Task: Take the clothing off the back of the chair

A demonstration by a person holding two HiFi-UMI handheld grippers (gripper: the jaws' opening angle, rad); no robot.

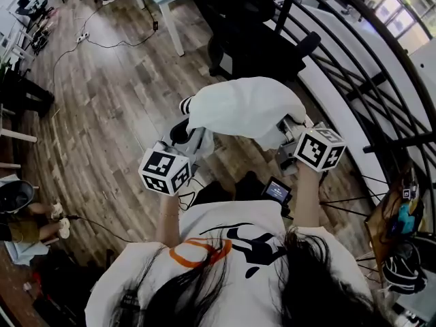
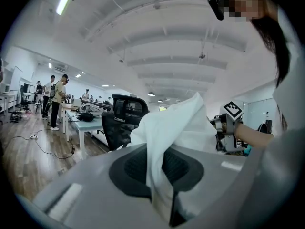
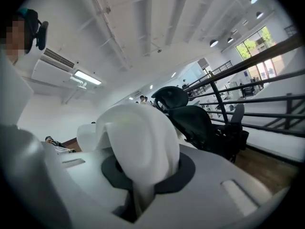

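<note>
The black chair (image 1: 252, 39) stands at upper centre. The white clothing (image 1: 245, 107) hangs in the frame's centre, apart from it. The left gripper (image 1: 193, 140) and right gripper (image 1: 287, 132) each clench a fold. I think a thin pinch may slip, and the loose cloth would drop to the floor (image 1: 116, 107).

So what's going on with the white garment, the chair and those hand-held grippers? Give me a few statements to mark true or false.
1. The left hand-held gripper and the right hand-held gripper both clamp the white garment. True.
2. The garment lies over the back of the black chair. False: it hangs between the two grippers, in front of the chair.
3. The floor is carpeted. False: it is wooden boards.
4. A dark railing runs beside the chair. True.
</note>
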